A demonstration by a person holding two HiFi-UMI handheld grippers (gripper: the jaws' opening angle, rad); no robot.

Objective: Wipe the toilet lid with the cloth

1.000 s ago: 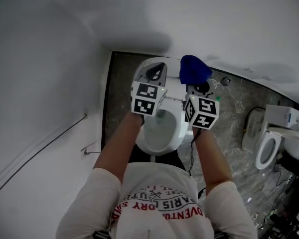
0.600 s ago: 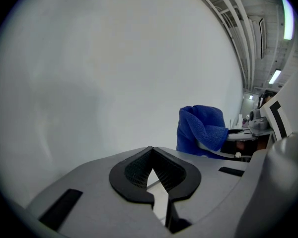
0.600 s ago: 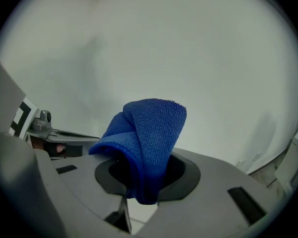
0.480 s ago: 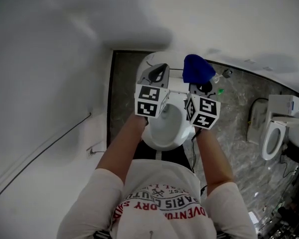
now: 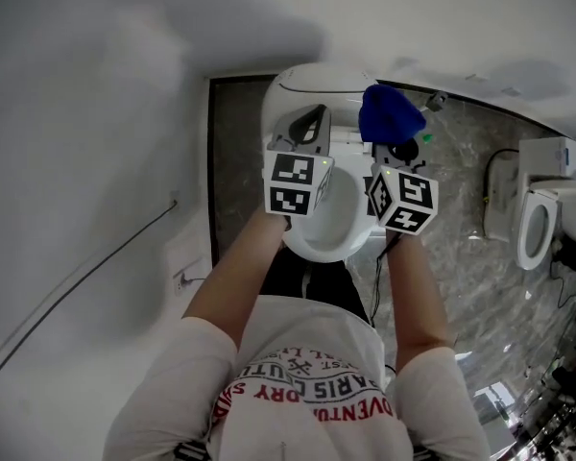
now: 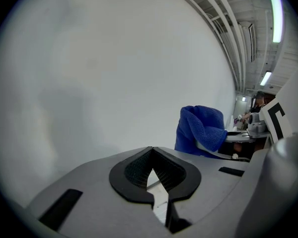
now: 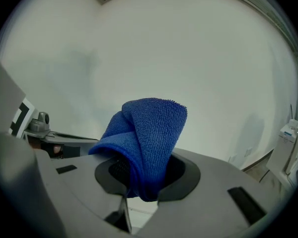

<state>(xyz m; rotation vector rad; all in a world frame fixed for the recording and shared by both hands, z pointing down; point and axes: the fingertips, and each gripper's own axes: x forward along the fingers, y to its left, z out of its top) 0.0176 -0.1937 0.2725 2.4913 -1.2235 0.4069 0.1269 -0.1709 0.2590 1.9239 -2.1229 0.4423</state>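
Above the bowl of the toilet (image 5: 338, 243), both grippers are held side by side, close to the white wall (image 5: 96, 113). The blue cloth (image 7: 146, 133) is pinched between the jaws of the right gripper (image 7: 145, 175), bunched and standing up out of them. The left gripper (image 6: 152, 155) is seen pressed together, with nothing held between its jaws. The lid cannot be told from the tank.

At 7 round to 1 o'clock in the head view you have a plain white wall (image 5: 96, 113). A thin dark cable (image 5: 96, 272) slants across it at 8 o'clock, with a white socket plate (image 5: 184, 279) near it. Grey marbled floor (image 5: 461, 209) spreads at 3 o'clock, where a second toilet (image 5: 538, 224) stands. Your printed white T-shirt (image 5: 307, 382) fills 6 o'clock.
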